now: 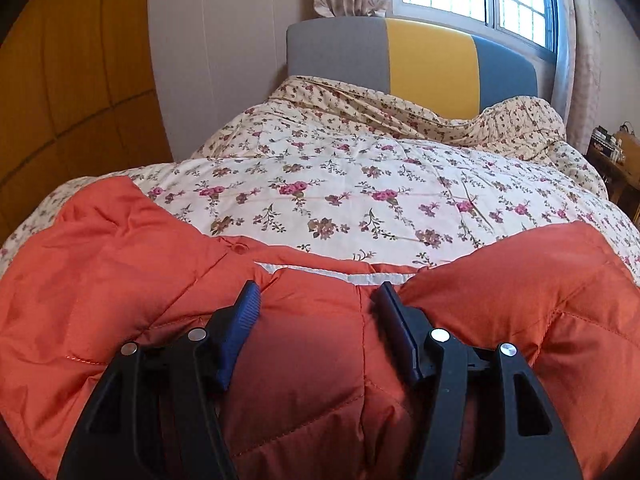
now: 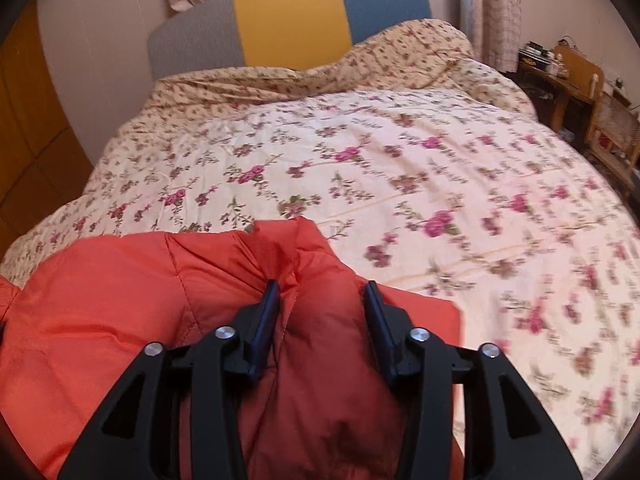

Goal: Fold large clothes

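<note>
While the orange padded jacket point(image 1: 120, 280) lies on the floral quilt point(image 1: 360, 184) below the headboard point(image 1: 432, 60), left gripper point(image 1: 316, 300) jaws stand apart over its fabric. Right gripper point(image 2: 322, 300) is part open with a puffed fold between; grip unclear.

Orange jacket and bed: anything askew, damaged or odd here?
Nothing damaged or spilled. The orange jacket lies rumpled on the floral quilt, and the quilt is bunched up against the headboard, untidy rather than odd.

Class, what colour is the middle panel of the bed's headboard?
Yellow: the middle panel sits between a grey and a blue one, clearest in the right wrist view.
</note>
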The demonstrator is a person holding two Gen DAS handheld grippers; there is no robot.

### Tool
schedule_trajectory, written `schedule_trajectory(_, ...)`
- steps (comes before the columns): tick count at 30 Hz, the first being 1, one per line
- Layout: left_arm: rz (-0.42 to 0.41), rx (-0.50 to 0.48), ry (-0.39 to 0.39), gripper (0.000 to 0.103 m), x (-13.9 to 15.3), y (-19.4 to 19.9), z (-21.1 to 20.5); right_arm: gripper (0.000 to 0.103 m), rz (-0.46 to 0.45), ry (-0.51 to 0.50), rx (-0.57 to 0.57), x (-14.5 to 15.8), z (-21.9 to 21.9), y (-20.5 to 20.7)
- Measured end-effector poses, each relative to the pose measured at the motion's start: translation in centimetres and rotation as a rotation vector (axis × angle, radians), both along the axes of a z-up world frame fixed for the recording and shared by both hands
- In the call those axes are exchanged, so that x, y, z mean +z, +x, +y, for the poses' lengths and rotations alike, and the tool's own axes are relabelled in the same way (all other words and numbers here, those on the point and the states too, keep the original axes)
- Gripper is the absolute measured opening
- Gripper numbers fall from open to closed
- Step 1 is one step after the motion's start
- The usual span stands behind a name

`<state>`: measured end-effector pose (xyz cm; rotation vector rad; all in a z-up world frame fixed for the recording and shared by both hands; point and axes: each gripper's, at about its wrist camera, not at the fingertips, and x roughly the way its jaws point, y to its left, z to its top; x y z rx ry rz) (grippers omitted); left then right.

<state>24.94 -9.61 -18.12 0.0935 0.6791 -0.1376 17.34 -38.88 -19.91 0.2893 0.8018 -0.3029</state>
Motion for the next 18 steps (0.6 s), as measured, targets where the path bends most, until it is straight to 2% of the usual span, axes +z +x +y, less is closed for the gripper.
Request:
schedule_trajectory(4, -0.002, 0.004, 0.012, 0.060, 0.0, 0.0, -0.1, 0.048, -0.144, -0.007, 0.021, 5.3, 2.9, -2.0)
schedule_trajectory(7, -0.003, 0.004, 0.016, 0.060, 0.1, -0.1, -0.1, 0.050, -0.206, -0.033, 0.160, 7.8, 8.0, -0.9)
schedule_trajectory(9, -0.004, 0.004, 0.015, 0.060, 0.1, -0.1, -0.1, 0.050, -0.175, -0.008, 0.222, 7.0, 10.3, 0.8)
schedule_trajectory(12, -0.008, 0.002, 0.005, 0.060, 0.1, -0.2, 0.0, 0.051, -0.107, -0.044, 0.241, 3.5, 12.4, 3.0)
schedule_trajectory(14, -0.012, 0.001, -0.002, 0.060, 0.1, -0.2, 0.0, 0.051, -0.131, -0.079, 0.230, 1.8, 12.8, 2.8)
schedule_trajectory(18, -0.016, 0.004, 0.009, 0.060, 0.0, -0.2, -0.3, 0.051, -0.152, -0.091, 0.216, 0.4, 12.9, 3.0)
